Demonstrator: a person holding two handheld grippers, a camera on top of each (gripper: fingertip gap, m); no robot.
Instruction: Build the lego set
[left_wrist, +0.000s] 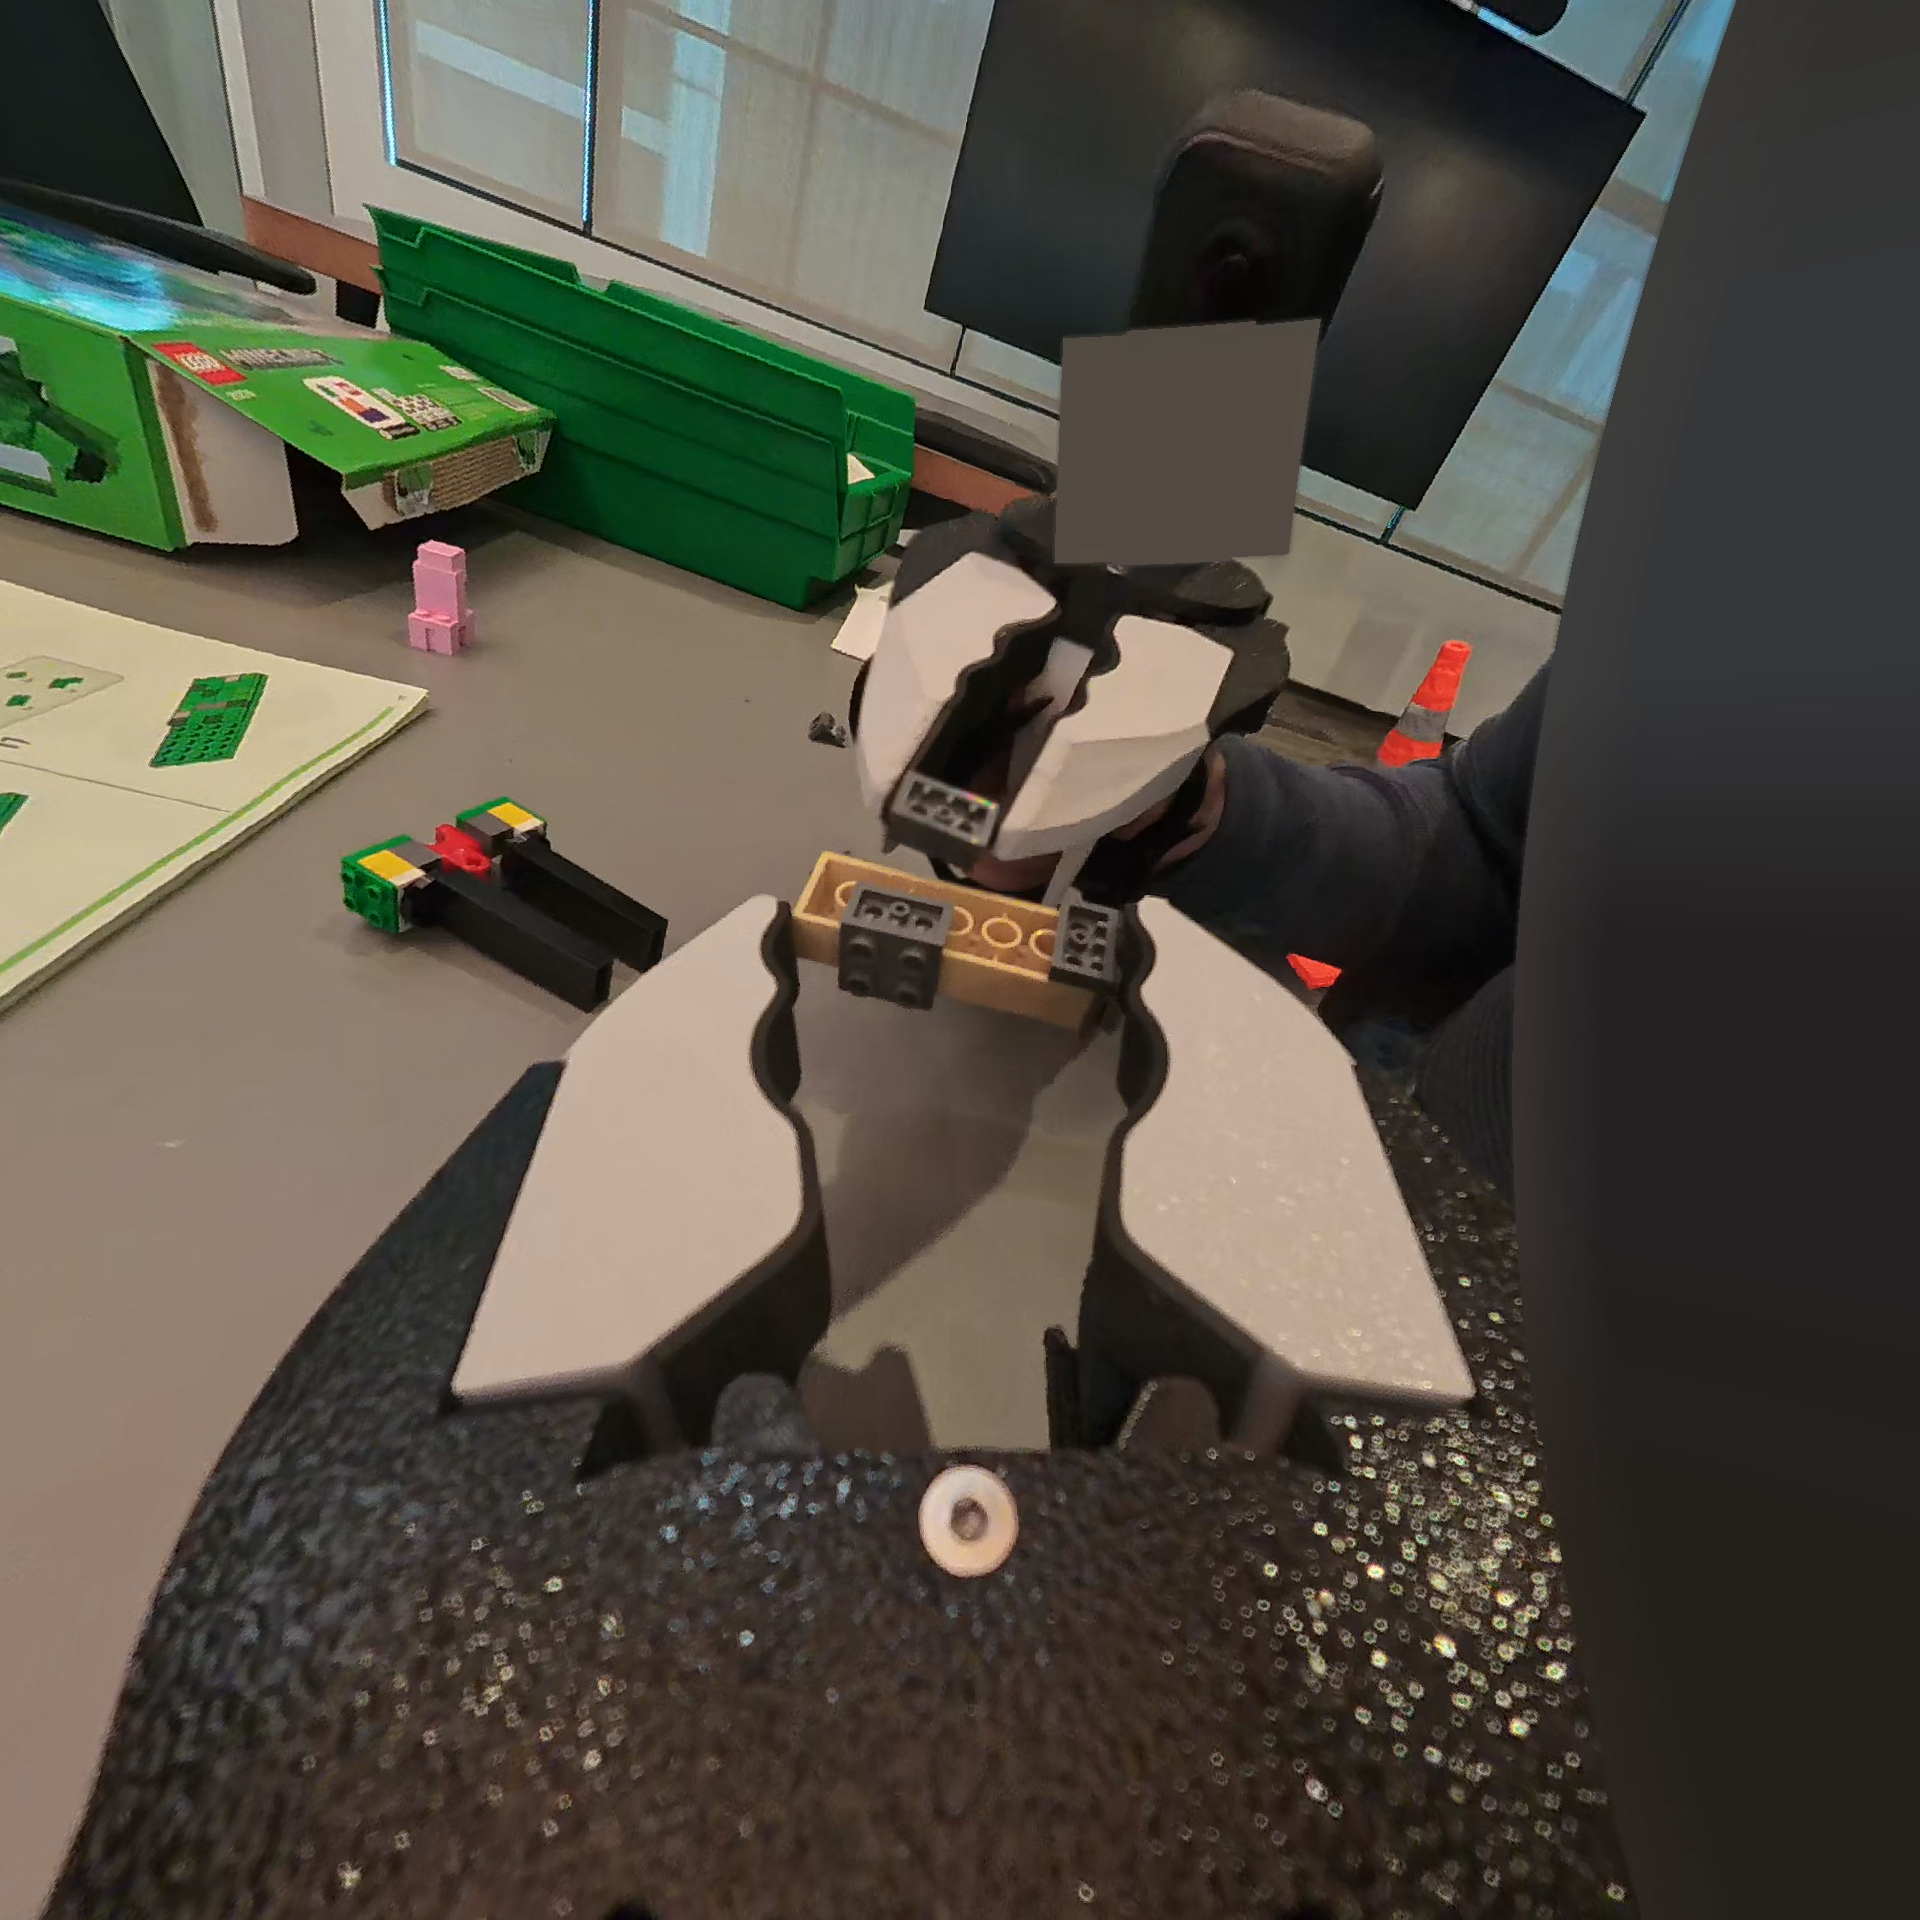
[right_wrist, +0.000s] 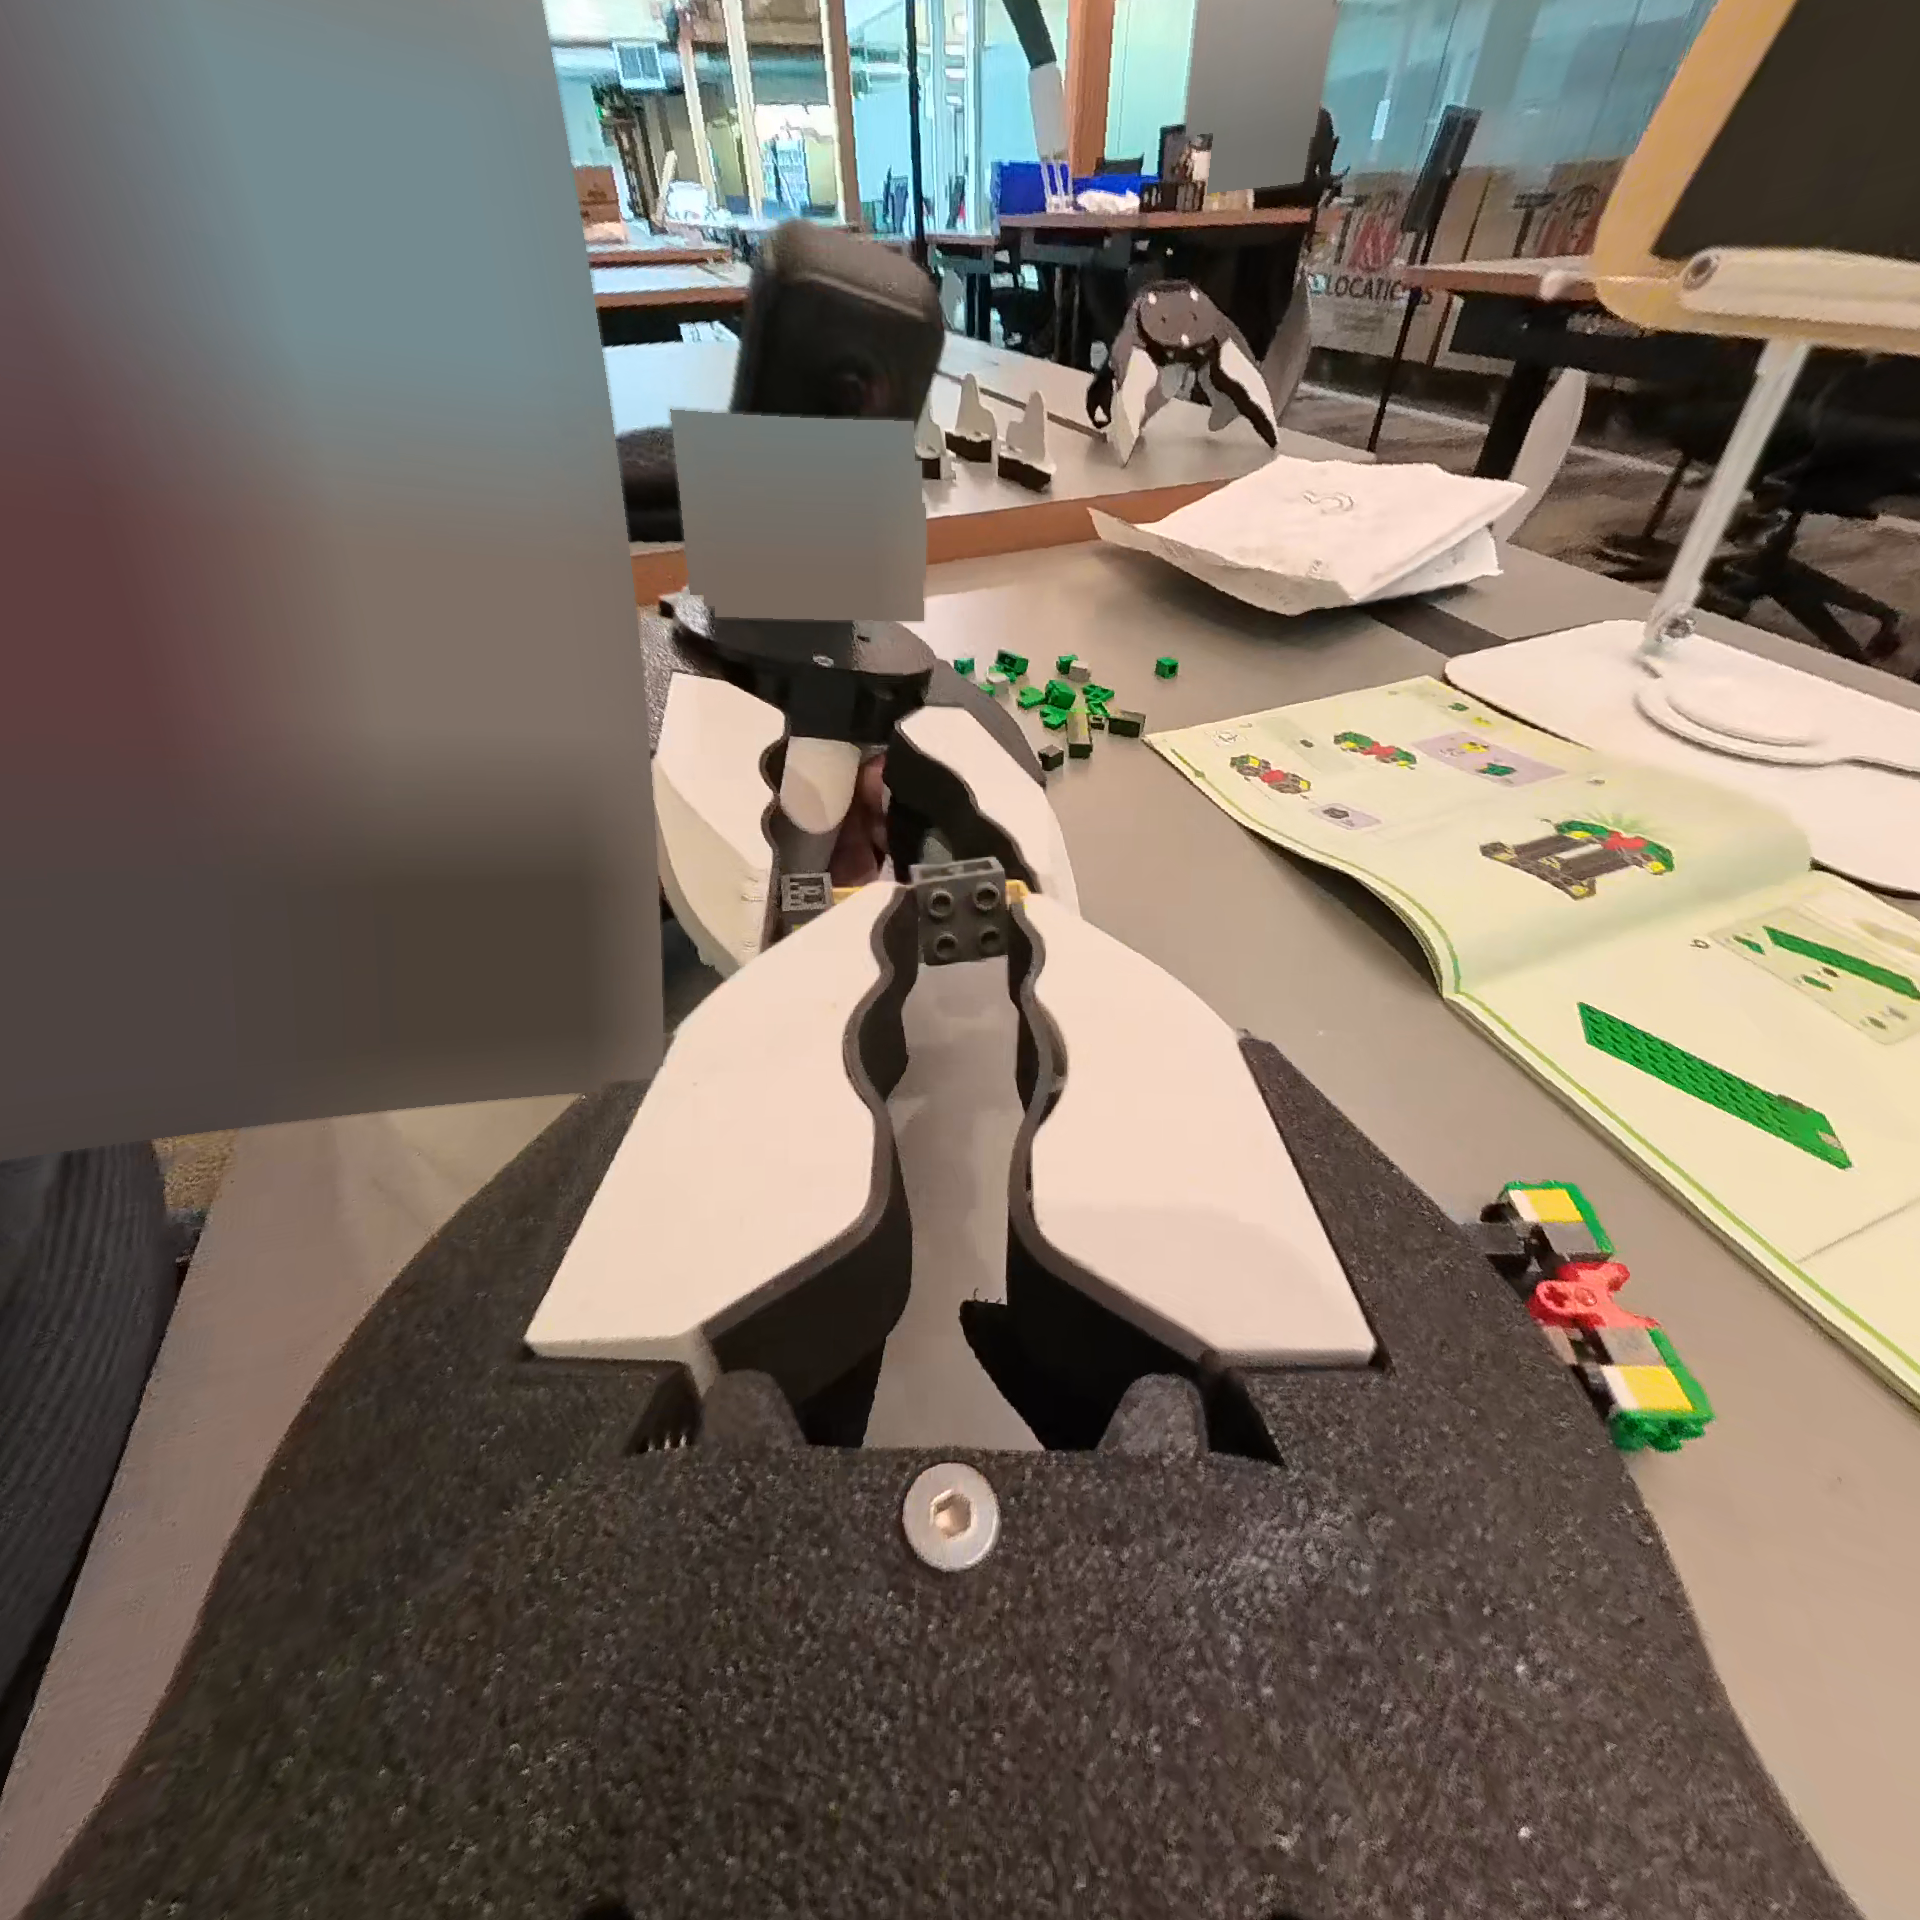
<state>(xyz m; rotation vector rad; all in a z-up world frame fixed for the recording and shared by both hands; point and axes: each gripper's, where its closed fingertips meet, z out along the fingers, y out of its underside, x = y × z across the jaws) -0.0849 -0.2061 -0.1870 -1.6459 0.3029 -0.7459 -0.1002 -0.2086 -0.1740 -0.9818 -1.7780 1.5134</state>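
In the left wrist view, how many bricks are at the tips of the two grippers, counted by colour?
tan brick: 1
dark grey brick: 3
Total: 4

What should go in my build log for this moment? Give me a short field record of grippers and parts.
left gripper: shut on tan brick carrying two dark grey bricks
right gripper: shut on dark grey brick, close to the tan brick
table: green, yellow and black subassembly, open instruction booklet, loose green pieces, pink figure
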